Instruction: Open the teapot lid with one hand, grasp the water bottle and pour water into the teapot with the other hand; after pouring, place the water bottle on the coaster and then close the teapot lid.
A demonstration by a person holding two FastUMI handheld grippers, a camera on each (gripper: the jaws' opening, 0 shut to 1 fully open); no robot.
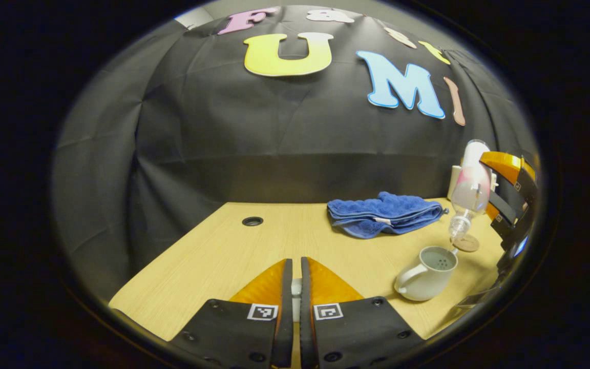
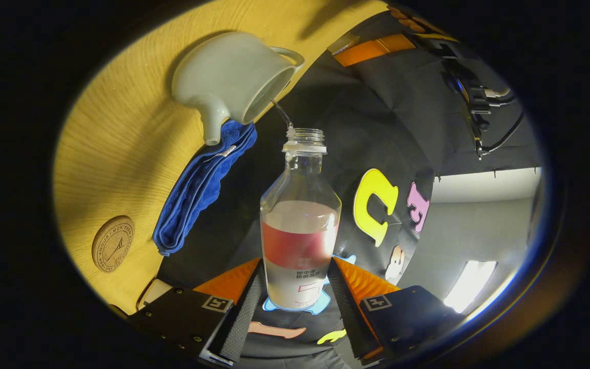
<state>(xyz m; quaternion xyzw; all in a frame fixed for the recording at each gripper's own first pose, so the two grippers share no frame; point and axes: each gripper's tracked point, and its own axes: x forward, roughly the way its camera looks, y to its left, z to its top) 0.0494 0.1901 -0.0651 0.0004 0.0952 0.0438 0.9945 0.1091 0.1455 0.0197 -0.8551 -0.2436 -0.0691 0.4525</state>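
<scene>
Light wood table: blue towel at 1 o'clock, white teapot at 3, cork coaster beyond it, round grommet hole at 11.

Beside the pale grey-white teapot, I'm seeing a blue towel, a tan stamped coaster, and my red-banded clear bottle.

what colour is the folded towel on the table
Blue. The towel shows best in the left gripper view, lying behind the teapot.
</scene>
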